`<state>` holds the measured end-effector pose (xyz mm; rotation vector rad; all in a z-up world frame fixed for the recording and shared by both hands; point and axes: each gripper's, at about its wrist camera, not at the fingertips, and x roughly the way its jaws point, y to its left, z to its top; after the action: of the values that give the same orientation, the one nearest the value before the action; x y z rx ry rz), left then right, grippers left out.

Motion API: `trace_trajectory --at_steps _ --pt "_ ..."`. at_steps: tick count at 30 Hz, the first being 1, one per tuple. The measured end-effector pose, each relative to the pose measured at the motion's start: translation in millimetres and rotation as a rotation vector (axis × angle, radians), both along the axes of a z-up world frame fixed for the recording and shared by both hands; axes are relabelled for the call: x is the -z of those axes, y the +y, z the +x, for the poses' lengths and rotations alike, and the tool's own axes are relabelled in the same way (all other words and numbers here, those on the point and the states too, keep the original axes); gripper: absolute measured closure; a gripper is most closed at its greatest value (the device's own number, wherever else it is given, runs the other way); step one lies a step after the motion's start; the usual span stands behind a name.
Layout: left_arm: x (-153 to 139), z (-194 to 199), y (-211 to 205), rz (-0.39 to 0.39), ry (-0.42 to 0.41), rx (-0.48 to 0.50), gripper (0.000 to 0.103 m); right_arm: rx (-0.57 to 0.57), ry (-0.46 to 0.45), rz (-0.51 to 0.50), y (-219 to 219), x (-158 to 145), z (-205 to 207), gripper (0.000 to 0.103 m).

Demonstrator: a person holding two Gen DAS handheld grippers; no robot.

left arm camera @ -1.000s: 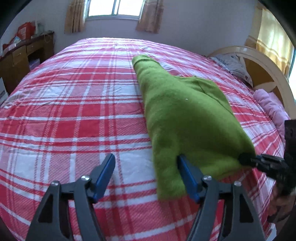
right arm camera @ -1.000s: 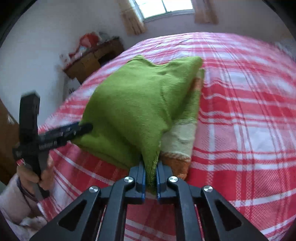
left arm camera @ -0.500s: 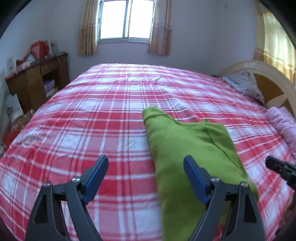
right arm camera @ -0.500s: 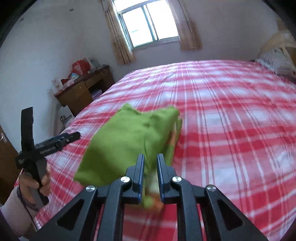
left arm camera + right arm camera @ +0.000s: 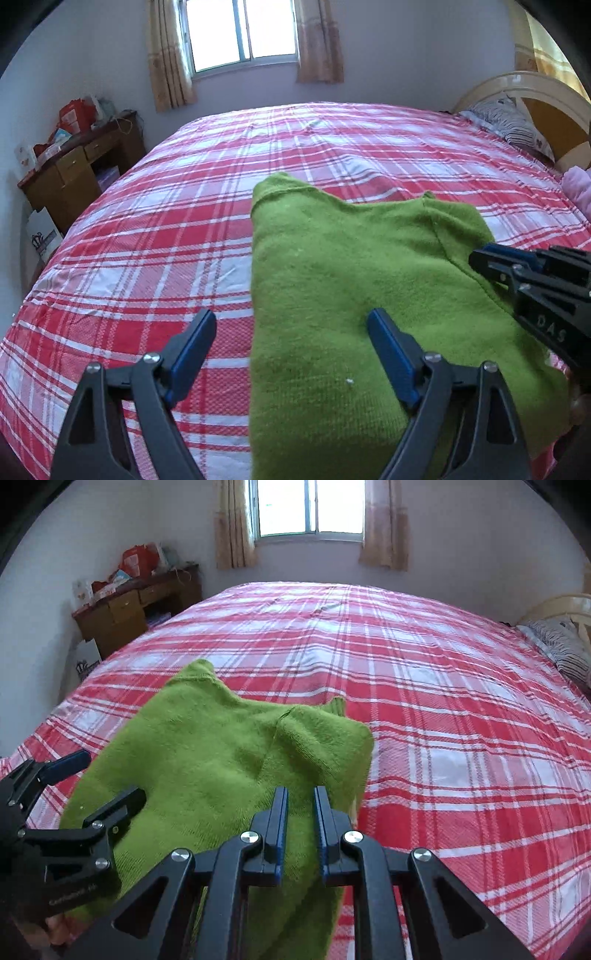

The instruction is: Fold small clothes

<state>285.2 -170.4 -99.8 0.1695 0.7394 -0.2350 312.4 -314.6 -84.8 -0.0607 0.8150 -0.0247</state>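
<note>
Right wrist view: the right gripper (image 5: 300,797) has its blue-padded jaws nearly closed, pinching the near edge of a fuzzy green knit sweater (image 5: 207,760) that drapes in a folded, lumpy slab on the near left of the red-and-white plaid bed (image 5: 443,701). The left gripper (image 5: 291,332) has its jaws spread wide and holds nothing, one finger over the plaid, the other over the knit's soft nap.
</note>
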Motion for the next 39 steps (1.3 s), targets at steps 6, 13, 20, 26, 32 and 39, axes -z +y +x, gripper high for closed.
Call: trace_trajectory --at_steps 6,13,20,26,32,39 --pt "3 1 -8 0.012 0.002 -0.006 0.014 0.076 0.043 0.065 -21 10 21 0.092" --pt "7 8 -13 0.005 0.013 -0.004 0.013 0.108 0.034 0.054 -27 16 50 0.092" --pt "9 10 -13 -0.002 0.018 -0.001 0.012 0.081 0.041 0.048 -27 12 56 0.09" --pt "10 9 -15 0.01 0.007 -0.002 0.012 0.096 -0.082 0.152 -34 -23 -5 0.077" --pt "10 8 -18 0.024 -0.001 -0.005 0.012 0.017 -0.051 0.195 -14 -16 -45 0.044" --pt "7 7 -1 -0.063 0.077 0.075 0.01 0.095 0.015 0.348 -34 14 -62 0.03"
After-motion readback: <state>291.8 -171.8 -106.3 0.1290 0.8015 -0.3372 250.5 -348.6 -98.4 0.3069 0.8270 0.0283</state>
